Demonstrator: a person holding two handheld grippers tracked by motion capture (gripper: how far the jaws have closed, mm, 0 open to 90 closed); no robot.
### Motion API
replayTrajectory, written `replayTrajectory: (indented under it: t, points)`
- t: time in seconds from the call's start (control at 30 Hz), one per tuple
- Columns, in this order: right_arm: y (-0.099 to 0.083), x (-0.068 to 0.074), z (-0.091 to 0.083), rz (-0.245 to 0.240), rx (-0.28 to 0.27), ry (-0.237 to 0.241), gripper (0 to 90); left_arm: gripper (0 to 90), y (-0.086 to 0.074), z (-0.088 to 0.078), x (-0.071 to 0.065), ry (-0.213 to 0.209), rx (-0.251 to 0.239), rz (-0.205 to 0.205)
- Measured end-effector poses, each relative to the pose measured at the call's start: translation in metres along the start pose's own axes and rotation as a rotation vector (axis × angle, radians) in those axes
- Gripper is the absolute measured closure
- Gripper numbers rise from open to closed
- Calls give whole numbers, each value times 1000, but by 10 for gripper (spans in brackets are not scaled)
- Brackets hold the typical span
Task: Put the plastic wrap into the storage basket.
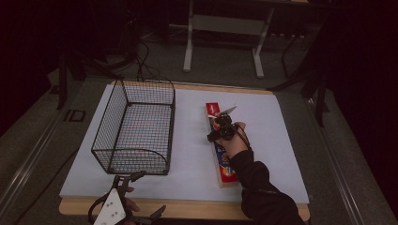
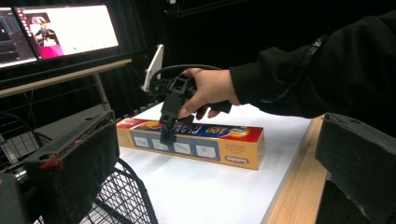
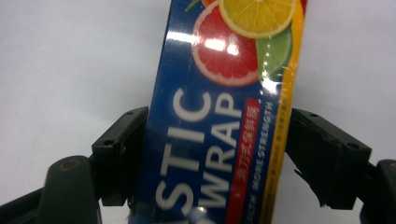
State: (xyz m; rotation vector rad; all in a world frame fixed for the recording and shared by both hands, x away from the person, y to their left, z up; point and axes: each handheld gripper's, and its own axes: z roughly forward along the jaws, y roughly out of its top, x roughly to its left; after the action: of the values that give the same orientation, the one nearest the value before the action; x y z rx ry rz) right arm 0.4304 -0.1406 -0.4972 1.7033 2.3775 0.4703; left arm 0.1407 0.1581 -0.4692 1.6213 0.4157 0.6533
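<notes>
Between the right gripper's jaws: plastic wrap box, grasp closing.

Right gripper (image 3: 215,158) straddles the plastic wrap box (image 3: 224,121), left jaw against the box's edge, right jaw a sliver off; half-closed, grip not firm yet. Box lies flat on the white table sheet (image 1: 197,154), at 3 o'clock from the wire basket (image 1: 136,129). Left gripper (image 1: 133,180) idles at the basket's 6 o'clock corner, jaws wide, empty. Step, as judged: grasping. Next calls for a full squeeze, lift, carry toward 9 o'clock over the basket rim.
</notes>
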Motion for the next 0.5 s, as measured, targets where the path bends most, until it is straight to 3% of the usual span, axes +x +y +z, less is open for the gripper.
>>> replayTrajectory:
  t: [0.13, 0.17, 0.3, 0.5]
  points:
    - [8, 4, 6, 12, 64, -10, 307, 2, 0, 1, 0, -2, 5, 1]
    - [10, 6, 9, -6, 88, -30, 313, 2, 0, 0, -1, -2, 5, 2]
    - [19, 7, 11, 40, 172, -37, 349, 2, 0, 0, -2, -3, 5, 7]
    - [25, 9, 9, 67, 207, -56, 388, 2, -1, 0, -2, -4, 10, 12]
